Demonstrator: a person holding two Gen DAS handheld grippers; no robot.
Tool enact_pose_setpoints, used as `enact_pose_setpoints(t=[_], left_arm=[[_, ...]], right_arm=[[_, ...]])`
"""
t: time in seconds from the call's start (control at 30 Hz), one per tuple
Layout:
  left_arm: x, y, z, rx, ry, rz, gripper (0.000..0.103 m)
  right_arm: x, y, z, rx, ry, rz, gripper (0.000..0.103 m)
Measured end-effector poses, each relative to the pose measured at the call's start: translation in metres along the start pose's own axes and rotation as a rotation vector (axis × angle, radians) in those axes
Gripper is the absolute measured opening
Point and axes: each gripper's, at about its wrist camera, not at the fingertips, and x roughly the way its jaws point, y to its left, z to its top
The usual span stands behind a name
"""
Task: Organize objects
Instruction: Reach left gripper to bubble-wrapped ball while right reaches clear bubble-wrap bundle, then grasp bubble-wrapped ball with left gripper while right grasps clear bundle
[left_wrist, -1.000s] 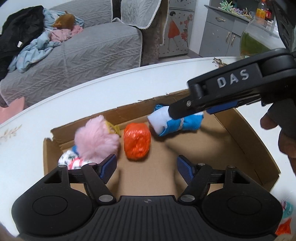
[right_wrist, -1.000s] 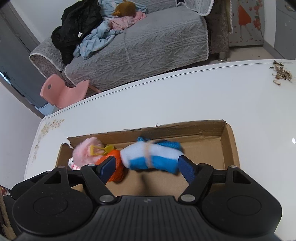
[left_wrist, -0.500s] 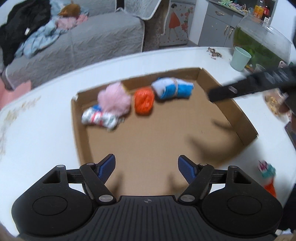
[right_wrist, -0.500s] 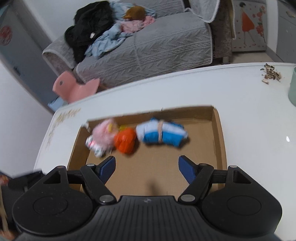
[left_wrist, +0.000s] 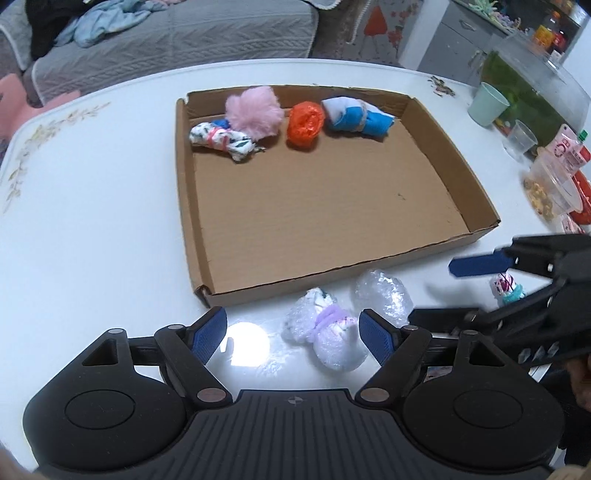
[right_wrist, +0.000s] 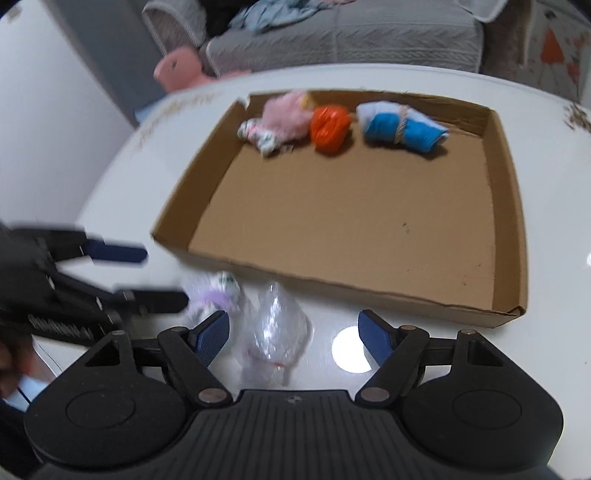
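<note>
Release is complete: the blue roll (left_wrist: 356, 117), gripped a second ago, now lies in the box (left_wrist: 195, 236), and both empty grippers, left (left_wrist: 293, 330) opening, right (right_wrist: 293, 330) apart, have been drawn back over the loose bundles (left_wrist: 325, 332).

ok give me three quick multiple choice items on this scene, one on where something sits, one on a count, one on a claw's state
1. Where does the orange bundle lie?
A. in the cardboard tray, near its far wall
B. on the table in front of the tray
C. between a claw's fingers

2. How many bundles lie inside the tray?
A. two
B. four
C. six

3. What state is the right claw in?
A. clamped on the blue bundle
B. open, gripping nothing
C. out of view

Answers: 1 A, it sits in the row along the far wall. 2 B, patterned, pink, orange and blue-and-white. 3 B, its pads stand apart, pressing nothing.
</note>
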Motion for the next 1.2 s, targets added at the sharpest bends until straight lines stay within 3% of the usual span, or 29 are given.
enact_pose_setpoints(t=[0.2, 0.27, 0.4, 0.57, 0.77, 1.2], left_arm=[[0.004, 0.005, 0.001, -0.03, 0.006, -0.005, 0.083], [0.006, 0.005, 0.001, -0.026, 0.006, -0.002, 0.083], [0.01, 0.003, 0.002, -0.023, 0.01, -0.006, 0.083], [0.014, 0.001, 0.001, -0.023, 0.017, -0.009, 0.083], [0.014, 0.001, 0.001, -0.038, 0.017, -0.022, 0.084], [0.019, -0.004, -0.001, -0.117, 0.039, -0.098, 0.085]], right_arm=[[0.021, 0.003, 0.0, -0.033, 0.037, -0.027, 0.067], [0.027, 0.002, -0.007, -0.03, 0.056, -0.029, 0.06], [0.032, 0.005, -0.017, -0.048, 0.072, -0.022, 0.059], [0.029, 0.008, -0.021, -0.043, 0.072, 0.008, 0.043], [0.029, 0.01, -0.023, -0.027, 0.086, 0.051, 0.033], [0.009, -0.006, -0.021, 0.052, 0.047, 0.088, 0.028]])
